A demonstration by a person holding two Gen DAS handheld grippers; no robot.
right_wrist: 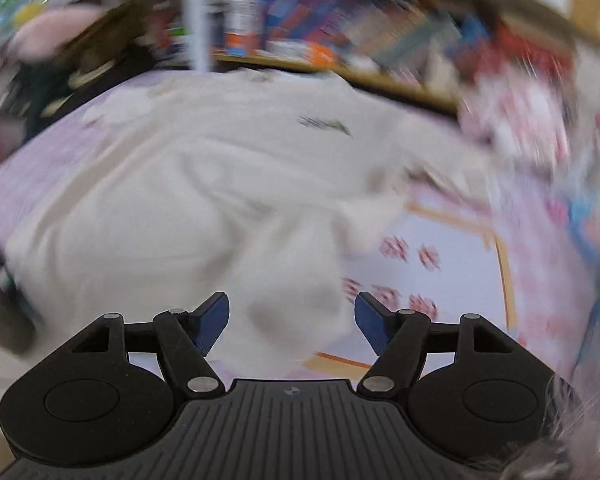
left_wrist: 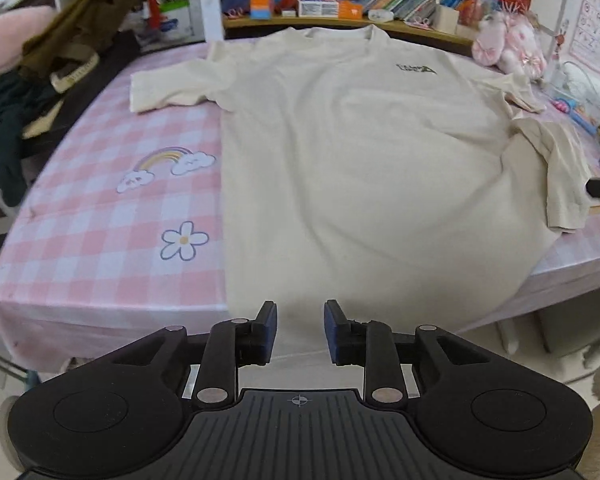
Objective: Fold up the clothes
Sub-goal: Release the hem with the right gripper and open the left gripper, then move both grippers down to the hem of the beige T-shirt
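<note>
Both tools gape, holding nothing: left gripper (left_wrist: 300, 330) at bottom centre by the hem, right gripper (right_wrist: 291, 322) amid blur. The cream T-shirt (left_wrist: 352, 152) lies spread mid-frame on the pink checked table (left_wrist: 100, 216), one sleeve (left_wrist: 560, 176) rumpled, apparently unfolded; gripping an edge seems next.

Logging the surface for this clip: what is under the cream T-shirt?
The T-shirt lies on a pink checked cloth printed with a rainbow and a flower. What the cloth shows beneath the shirt is covered. The right view is blurred.
</note>
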